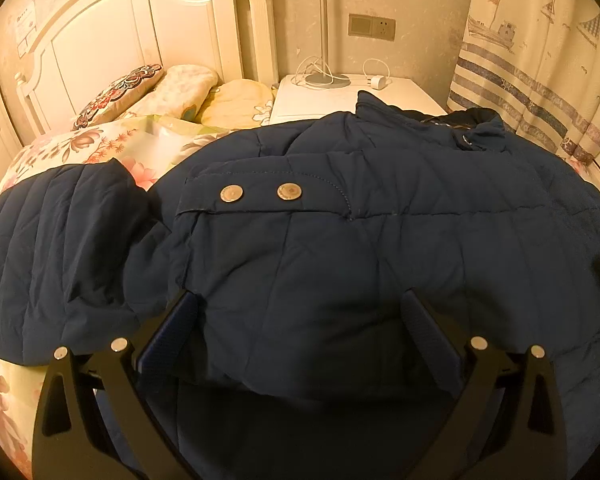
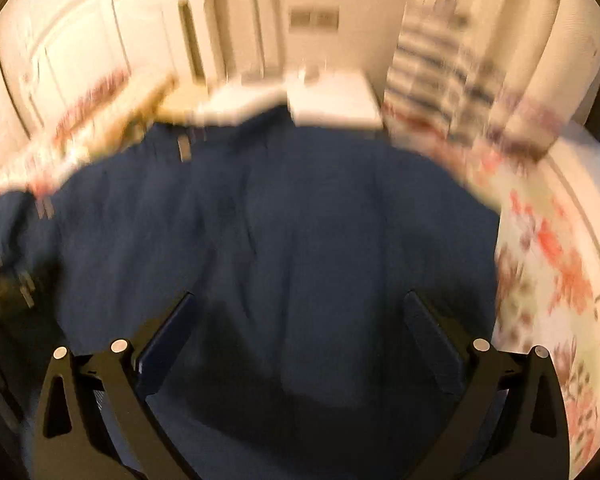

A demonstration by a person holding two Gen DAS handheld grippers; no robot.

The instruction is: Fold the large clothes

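Counting garments: one dark navy quilted padded jacket [image 1: 340,208] spread over the floral-print bedsheet [image 1: 112,144], filling the middle of both views.
Snaps: two round silver snap buttons [image 1: 231,193] on a jacket flap at 11 o'clock of the left wrist view; the right wrist view is too blurred to show them clearly.
Pillows: three at 10 o'clock, one patterned pillow [image 1: 120,94] and two pale ones.
Left view only: white bedside table [image 1: 320,98] at 12 o'clock, carrying a lamp base, white cable and charger; grey wall socket [image 1: 371,27] above; boat-print striped curtain [image 1: 540,60] at 2 o'clock.
Right view only: bare sheet at 3 o'clock, beside the jacket's edge [image 2: 480,200].
Left gripper [image 1: 300,304]: jaws spread wide, jacket fabric between them, nothing clamped.
Right gripper [image 2: 300,304]: jaws equally wide over the jacket, gripping nothing.
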